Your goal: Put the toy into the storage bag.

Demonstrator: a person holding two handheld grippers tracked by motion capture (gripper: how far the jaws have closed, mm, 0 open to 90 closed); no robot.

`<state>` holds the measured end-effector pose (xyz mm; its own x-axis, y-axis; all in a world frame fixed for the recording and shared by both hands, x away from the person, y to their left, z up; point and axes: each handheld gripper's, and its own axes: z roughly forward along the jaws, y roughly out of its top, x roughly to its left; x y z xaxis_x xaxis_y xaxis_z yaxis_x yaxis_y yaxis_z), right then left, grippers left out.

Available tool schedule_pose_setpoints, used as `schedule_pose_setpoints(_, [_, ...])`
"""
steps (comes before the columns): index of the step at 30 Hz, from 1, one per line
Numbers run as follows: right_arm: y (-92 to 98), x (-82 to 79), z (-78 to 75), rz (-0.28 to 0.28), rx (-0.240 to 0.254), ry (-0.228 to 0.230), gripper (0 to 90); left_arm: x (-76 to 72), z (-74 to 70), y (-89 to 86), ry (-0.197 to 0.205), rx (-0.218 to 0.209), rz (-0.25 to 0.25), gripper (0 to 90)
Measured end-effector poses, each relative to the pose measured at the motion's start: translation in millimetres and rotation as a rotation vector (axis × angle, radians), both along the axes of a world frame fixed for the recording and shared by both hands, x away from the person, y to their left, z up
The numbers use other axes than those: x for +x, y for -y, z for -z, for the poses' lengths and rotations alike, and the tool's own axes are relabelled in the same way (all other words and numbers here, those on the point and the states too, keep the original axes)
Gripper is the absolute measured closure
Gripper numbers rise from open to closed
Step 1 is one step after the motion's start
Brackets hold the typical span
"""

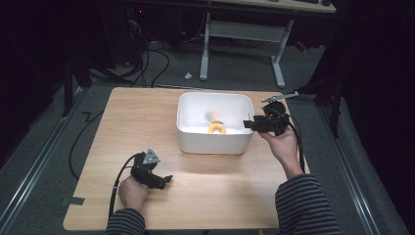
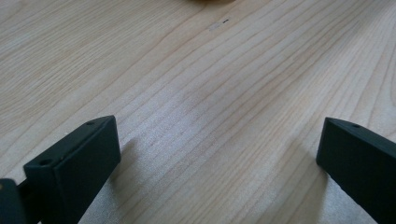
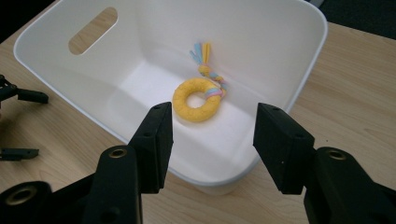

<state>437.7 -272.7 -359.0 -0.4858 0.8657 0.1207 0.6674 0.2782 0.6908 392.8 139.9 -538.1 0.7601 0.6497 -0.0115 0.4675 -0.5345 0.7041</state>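
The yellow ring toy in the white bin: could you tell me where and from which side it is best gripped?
Probably from straight above: the ring toy lies flat on the floor of the white bin, whose walls block side approaches. Pinch one side of the ring, one jaw in its hole, away from the tassel. The right gripper is open at the rim.

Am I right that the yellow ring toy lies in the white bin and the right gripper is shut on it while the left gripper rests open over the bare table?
Not quite: the right gripper is open and holds nothing. In the right gripper view its jaws stand apart above the white bin's near rim, with the yellow ring toy lying free on the bin floor beyond them. The left gripper is indeed open over the bare table.
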Motion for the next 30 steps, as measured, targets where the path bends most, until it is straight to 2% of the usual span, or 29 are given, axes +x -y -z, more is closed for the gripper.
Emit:
schedule_pose_setpoints(10, [26.4,-24.0,-1.8,0.024,0.030,0.040,46.8,0.0,0.0,0.0,0.000,0.000,0.000,0.0])
schedule_pose_setpoints(17, [34.7,-39.9,-5.5,0.028,0.055,0.063,46.1,0.0,0.0,0.0,0.000,0.000,0.000,0.0])
schedule_pose_setpoints(23, [40.9,-50.8,-0.8,0.031,0.039,0.059,44.6,0.0,0.0,0.0,0.000,0.000,0.000,0.0])
schedule_pose_setpoints(24, [42.1,-56.1,-0.7,0.040,-0.005,0.068,44.1,0.0,0.0,0.0,0.001,0.000,0.000,0.0])
schedule_pose_setpoints(25, [42.2,-59.0,-1.1,0.040,-0.015,0.071,43.6,0.0,0.0,0.0,0.001,0.000,0.000,0.0])
schedule_pose_setpoints(30, [44.3,-74.0,0.5,0.034,-0.025,0.094,43.7,0.0,0.0,0.0,0.000,0.000,0.000,0.0])
